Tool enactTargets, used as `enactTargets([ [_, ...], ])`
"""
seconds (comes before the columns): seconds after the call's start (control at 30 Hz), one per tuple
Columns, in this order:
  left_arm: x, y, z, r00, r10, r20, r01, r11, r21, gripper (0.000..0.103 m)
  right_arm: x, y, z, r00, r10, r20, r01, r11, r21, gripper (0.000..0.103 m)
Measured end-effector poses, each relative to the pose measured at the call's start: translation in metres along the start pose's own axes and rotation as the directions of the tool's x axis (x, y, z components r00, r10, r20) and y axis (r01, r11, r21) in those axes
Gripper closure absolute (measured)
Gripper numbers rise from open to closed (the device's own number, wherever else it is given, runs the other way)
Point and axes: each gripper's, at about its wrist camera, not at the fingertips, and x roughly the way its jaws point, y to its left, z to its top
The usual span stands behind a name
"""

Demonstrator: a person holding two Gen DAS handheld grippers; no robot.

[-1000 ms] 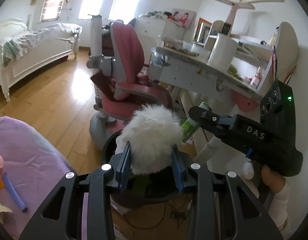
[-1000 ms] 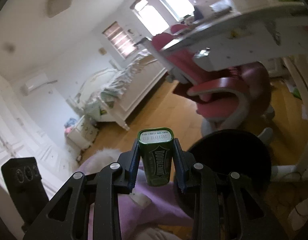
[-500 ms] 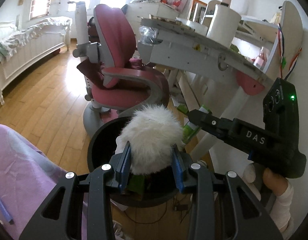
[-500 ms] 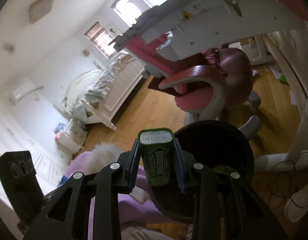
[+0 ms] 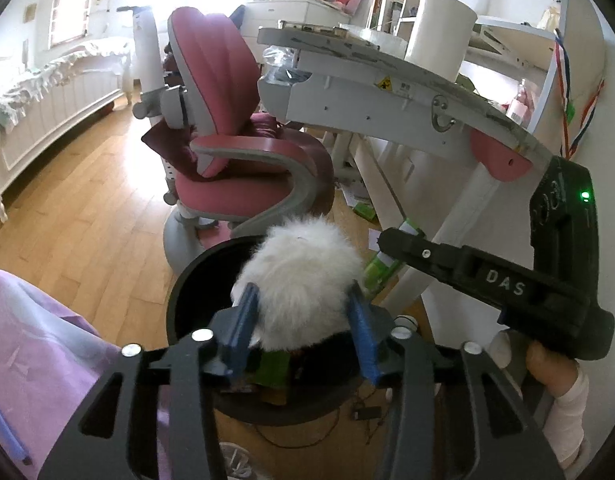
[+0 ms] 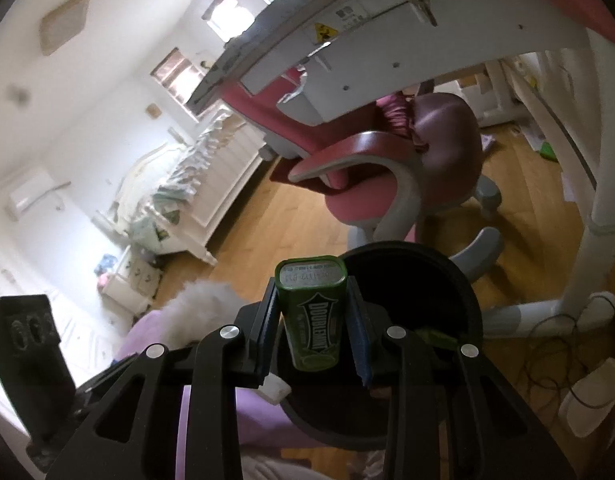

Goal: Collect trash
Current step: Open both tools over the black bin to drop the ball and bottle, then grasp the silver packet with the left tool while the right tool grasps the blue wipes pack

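Observation:
My left gripper [image 5: 303, 312] is shut on a white fluffy ball [image 5: 303, 284] and holds it over the black round trash bin [image 5: 183, 296]. My right gripper [image 6: 312, 312] is shut on a green Doublemint tin [image 6: 313, 316] and holds it above the same bin [image 6: 459, 292]. The right gripper also shows in the left wrist view [image 5: 391, 240], beside the ball with the green tin [image 5: 381, 268] in it. The fluffy ball shows in the right wrist view [image 6: 199, 308] at left. Green trash lies inside the bin.
A pink swivel chair [image 5: 235, 160] stands just behind the bin. A white desk [image 5: 387, 96] with its leg [image 6: 603, 184] is to the right. A purple cover [image 5: 39, 344] lies at left. Cables [image 6: 555, 340] lie on the wood floor. A white bed [image 5: 55, 92] stands far left.
Both grippers have moved forward and down toward the bin, each keeping its object. The bin now lies right under both objects.

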Motion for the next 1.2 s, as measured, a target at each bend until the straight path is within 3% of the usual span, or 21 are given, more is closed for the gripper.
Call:
enactTargets([
  [0.03,-0.003,-0.001,0.000,1.000,0.003,0.007,-0.003,1.000,0.009,0.045,0.000,-0.001,0.000,1.000,-0.002,-0.001,0.002,1.000,0.008,0.069],
  [0.1,-0.008,-0.003,0.001,1.000,0.012,0.028,-0.012,1.000,0.017,0.028,-0.003,0.000,-0.001,1.000,-0.007,0.011,0.007,1.000,0.018,0.048],
  [0.17,-0.015,-0.002,0.001,0.999,0.011,0.045,-0.011,1.000,0.015,0.027,-0.007,0.002,0.000,0.999,-0.013,0.029,0.013,1.000,0.015,0.042],
  [0.53,-0.079,0.046,-0.013,0.989,0.048,0.139,-0.032,0.993,-0.114,0.027,-0.005,0.050,-0.009,1.000,0.009,-0.003,-0.009,0.997,-0.078,0.042],
  [0.73,-0.130,0.112,-0.041,0.971,0.168,0.172,-0.124,0.963,-0.240,0.024,0.027,0.117,-0.036,0.991,0.064,-0.116,-0.087,0.975,-0.202,0.042],
  [0.83,-0.166,0.161,-0.064,0.941,0.288,0.178,-0.221,0.920,-0.324,0.015,0.048,0.166,-0.057,0.975,0.108,-0.192,-0.159,0.948,-0.277,0.037],
  [0.87,-0.176,0.173,-0.071,0.930,0.321,0.178,-0.247,0.906,-0.343,0.014,0.054,0.182,-0.063,0.969,0.124,-0.215,-0.187,0.935,-0.302,0.023],
  [0.9,-0.188,0.188,-0.079,0.916,0.360,0.177,-0.278,0.888,-0.365,0.012,0.062,0.204,-0.072,0.958,0.146,-0.245,-0.226,0.914,-0.337,0.020],
  [0.97,-0.210,0.213,-0.095,0.888,0.426,0.171,-0.332,0.853,-0.403,0.009,0.075,0.245,-0.087,0.935,0.175,-0.309,-0.294,0.869,-0.397,0.019],
  [1.1,-0.245,0.267,-0.126,0.836,0.537,0.113,-0.447,0.786,-0.427,0.006,0.106,0.339,-0.125,0.871,0.210,-0.444,-0.441,0.735,-0.516,0.014],
  [1.2,-0.255,0.303,-0.143,0.815,0.579,0.033,-0.517,0.750,-0.413,0.006,0.132,0.402,-0.154,0.841,0.188,-0.507,-0.503,0.616,-0.606,0.012],
])
